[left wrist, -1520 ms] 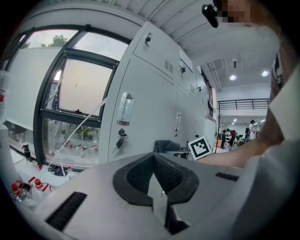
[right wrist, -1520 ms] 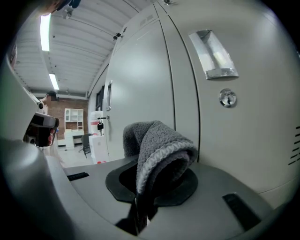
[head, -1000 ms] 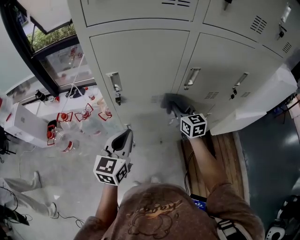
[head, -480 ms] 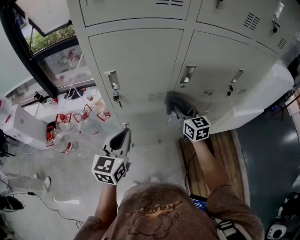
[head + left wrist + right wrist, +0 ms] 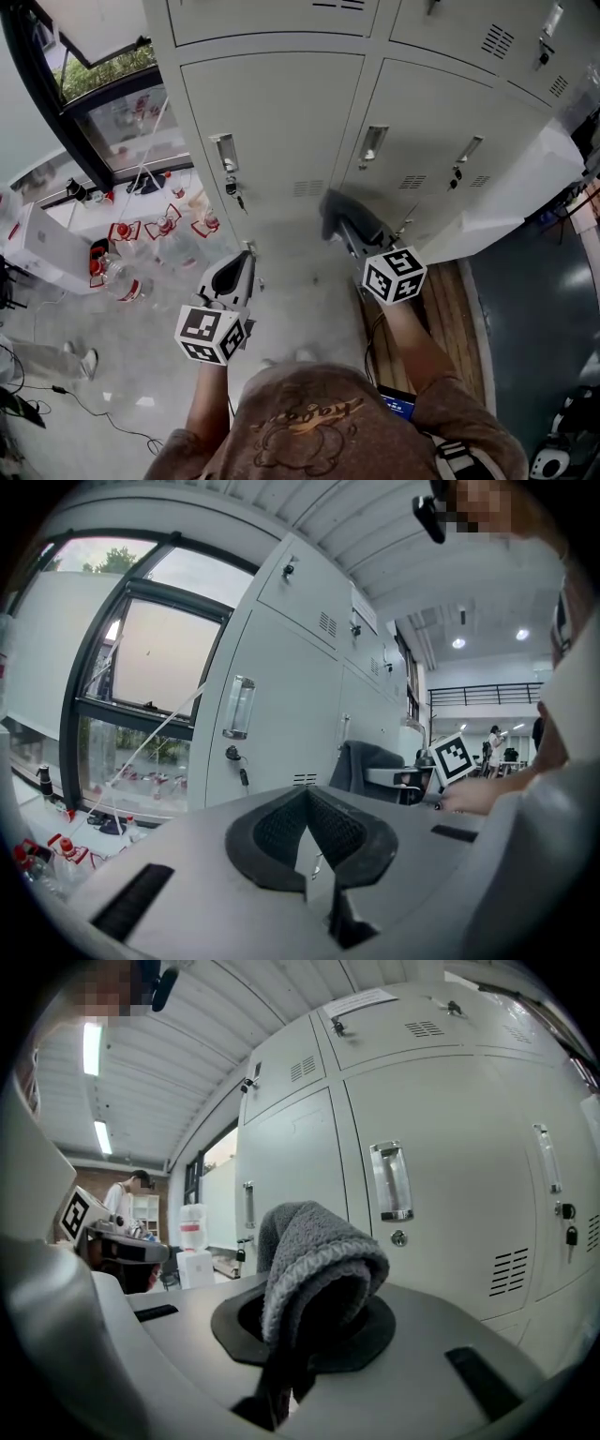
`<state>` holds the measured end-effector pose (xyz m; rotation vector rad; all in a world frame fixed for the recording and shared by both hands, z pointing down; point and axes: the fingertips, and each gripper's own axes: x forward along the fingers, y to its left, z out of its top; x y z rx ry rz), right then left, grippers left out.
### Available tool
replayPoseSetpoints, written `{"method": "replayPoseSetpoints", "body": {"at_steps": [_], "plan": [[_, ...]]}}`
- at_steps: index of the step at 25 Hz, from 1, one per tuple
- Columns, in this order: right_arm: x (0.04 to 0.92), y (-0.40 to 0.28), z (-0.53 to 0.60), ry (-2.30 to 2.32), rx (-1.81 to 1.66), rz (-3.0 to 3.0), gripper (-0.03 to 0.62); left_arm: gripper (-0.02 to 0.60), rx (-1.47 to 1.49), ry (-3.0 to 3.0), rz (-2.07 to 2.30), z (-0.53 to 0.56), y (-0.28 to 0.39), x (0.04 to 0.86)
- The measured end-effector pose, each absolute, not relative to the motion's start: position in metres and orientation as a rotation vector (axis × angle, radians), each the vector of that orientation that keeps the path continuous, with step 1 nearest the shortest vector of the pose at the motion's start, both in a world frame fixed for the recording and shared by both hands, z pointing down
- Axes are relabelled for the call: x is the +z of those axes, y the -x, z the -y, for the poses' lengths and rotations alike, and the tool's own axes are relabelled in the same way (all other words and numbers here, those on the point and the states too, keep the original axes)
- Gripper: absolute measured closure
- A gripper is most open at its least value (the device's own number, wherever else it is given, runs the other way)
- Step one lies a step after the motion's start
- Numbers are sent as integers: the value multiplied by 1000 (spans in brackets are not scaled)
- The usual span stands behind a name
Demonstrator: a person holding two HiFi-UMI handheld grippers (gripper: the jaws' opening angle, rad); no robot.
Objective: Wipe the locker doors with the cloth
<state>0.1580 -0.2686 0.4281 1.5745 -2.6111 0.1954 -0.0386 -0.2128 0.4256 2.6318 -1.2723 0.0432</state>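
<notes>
Grey metal locker doors (image 5: 277, 122) fill the top of the head view, each with a chrome handle (image 5: 225, 152). My right gripper (image 5: 349, 228) is shut on a folded grey cloth (image 5: 336, 211), held low in front of the middle door (image 5: 441, 131). In the right gripper view the cloth (image 5: 314, 1260) bulges out of the jaws, and the doors (image 5: 450, 1204) stand a little beyond it; I cannot tell whether it touches them. My left gripper (image 5: 244, 255) hangs lower left, shut and empty, jaws meeting in the left gripper view (image 5: 305, 799).
A window (image 5: 112, 103) stands left of the lockers. Bottles with red caps (image 5: 127, 234) and a white box (image 5: 47, 248) lie on the floor below it, with cables (image 5: 28, 375) nearby. A wooden board (image 5: 450, 300) lies under my right arm.
My right gripper has drawn back and down a little with the cloth still in it. The left gripper has drifted slightly left.
</notes>
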Motion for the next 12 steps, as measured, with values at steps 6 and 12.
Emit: {"method": "replayPoseSetpoints", "body": {"at_steps": [6,12], "plan": [[417,-134,235,-1530,161,2647,557,580,41,-2618,1309,207,50,426],[431,-110,210,-1514,244,2700,557,580,46,-2572,1361,201,66,435]]}}
